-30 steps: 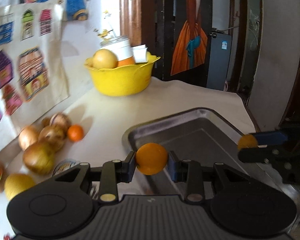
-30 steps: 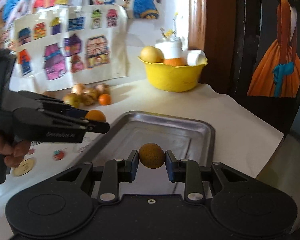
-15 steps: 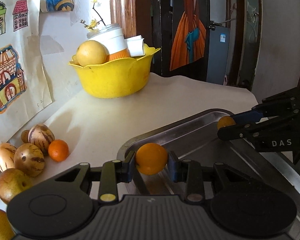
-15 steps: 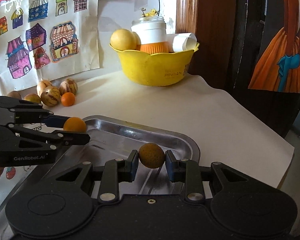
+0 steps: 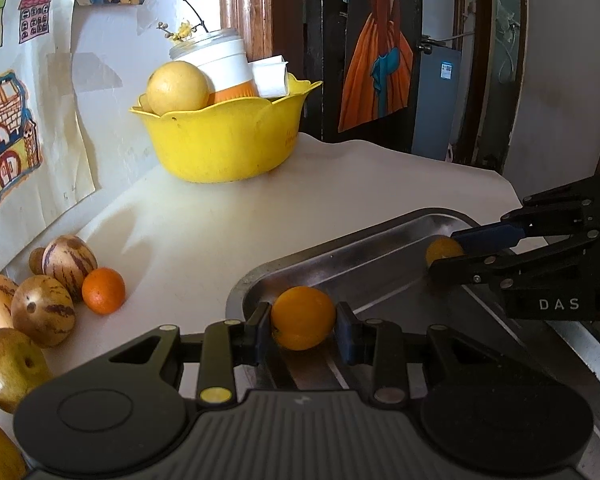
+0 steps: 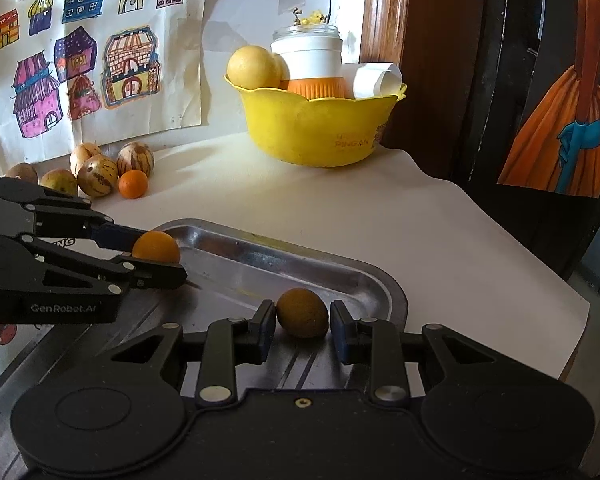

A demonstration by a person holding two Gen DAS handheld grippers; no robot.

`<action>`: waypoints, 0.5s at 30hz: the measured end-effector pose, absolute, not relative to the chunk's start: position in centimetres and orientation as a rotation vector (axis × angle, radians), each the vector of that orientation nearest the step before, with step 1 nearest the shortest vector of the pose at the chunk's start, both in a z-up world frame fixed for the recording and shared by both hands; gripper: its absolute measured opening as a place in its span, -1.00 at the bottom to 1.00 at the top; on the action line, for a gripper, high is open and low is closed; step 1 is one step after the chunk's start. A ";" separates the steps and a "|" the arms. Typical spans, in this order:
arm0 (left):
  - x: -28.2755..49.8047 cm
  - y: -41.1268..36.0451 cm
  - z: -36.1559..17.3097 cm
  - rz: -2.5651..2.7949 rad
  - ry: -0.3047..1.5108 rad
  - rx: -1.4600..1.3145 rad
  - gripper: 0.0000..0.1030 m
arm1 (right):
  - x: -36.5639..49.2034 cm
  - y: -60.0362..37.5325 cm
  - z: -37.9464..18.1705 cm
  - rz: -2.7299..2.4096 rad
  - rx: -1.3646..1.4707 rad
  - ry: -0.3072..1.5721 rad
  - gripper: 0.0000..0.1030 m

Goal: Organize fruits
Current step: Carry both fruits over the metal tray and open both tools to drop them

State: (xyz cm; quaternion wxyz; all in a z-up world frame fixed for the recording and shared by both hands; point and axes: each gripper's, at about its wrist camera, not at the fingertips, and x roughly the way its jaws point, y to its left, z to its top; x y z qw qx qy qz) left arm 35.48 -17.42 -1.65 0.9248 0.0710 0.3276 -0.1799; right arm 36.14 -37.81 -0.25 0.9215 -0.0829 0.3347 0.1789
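Note:
My left gripper [image 5: 302, 330] is shut on an orange [image 5: 302, 317] just above the near left corner of the steel tray [image 5: 340, 256]. It also shows in the right wrist view [image 6: 160, 258] with the orange [image 6: 156, 246]. My right gripper [image 6: 302, 326] has small gaps beside a brown-yellow round fruit [image 6: 302, 312] that rests on the tray [image 6: 364, 276] near its far right corner. The right gripper [image 5: 440, 254] with that fruit [image 5: 442, 250] shows in the left wrist view.
A yellow bowl [image 5: 224, 140] with a yellow fruit [image 5: 177, 86], a white jar and paper stands at the back. Several striped fruits [image 5: 66, 260] and a small orange [image 5: 103, 290] lie by the wall at the left. The table edge [image 6: 540, 264] drops off at the right.
Both grippers have come lower and further forward over the tray. The right gripper's fingers have parted slightly from the brown-yellow fruit, which now sits on the tray.

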 end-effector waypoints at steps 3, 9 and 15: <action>35.5 -17.4 -1.6 -0.370 0.680 0.135 -0.27 | 36.0 -37.8 -0.1 0.365 -0.171 0.686 -0.34; 34.9 -16.5 -0.6 -0.354 0.663 0.083 0.18 | 35.0 -38.3 0.7 0.349 -0.169 0.674 -0.21; 33.1 -15.1 1.4 -0.323 0.626 0.033 0.51 | 32.0 -38.9 2.9 0.334 -0.150 0.643 0.12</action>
